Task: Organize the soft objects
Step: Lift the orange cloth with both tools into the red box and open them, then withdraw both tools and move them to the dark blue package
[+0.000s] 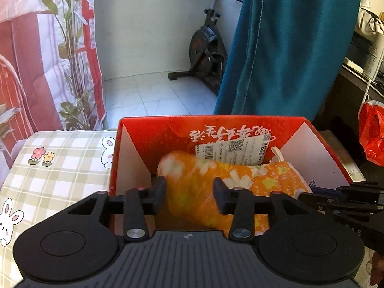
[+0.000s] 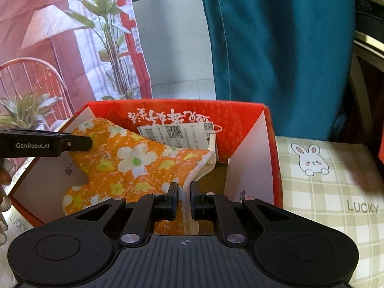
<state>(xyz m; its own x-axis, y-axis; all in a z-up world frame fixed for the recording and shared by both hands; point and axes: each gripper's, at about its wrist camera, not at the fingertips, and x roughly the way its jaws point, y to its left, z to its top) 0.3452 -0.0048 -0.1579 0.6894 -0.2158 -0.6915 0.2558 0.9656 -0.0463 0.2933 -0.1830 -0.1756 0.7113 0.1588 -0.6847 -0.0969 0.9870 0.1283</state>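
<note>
1. Here's the red cardboard box [image 1: 148,129], flaps open, sitting on a green-checked tablecloth [image 1: 60,163] printed with bunnies and small flowers.
2. Inside the box lies the orange flowered cloth [image 2: 134,163], white and yellow blossoms all over it, draped from the left wall across the floor of the box toward the near edge.
3. The left gripper [image 1: 189,192] hangs over the near left part of the box, jaws standing apart on either side of the cloth; the fabric between them is blurred and the pads are not pressing on it.
4. The right gripper [image 2: 184,199] sits at the near edge of the box, jaws pinched nearly together on the cloth's pale hem, which runs straight up between the fingers.
5. A white shipping label [image 2: 177,134] with barcodes and a QR code leans against the far wall of the box, just behind the cloth.
6. Beyond the box a teal curtain [image 1: 288,48] hangs, with a black exercise bike [image 1: 206,48] on the tiled floor further back.
7. A red plastic bag [image 1: 372,132] hangs off to the right of the box.
</note>
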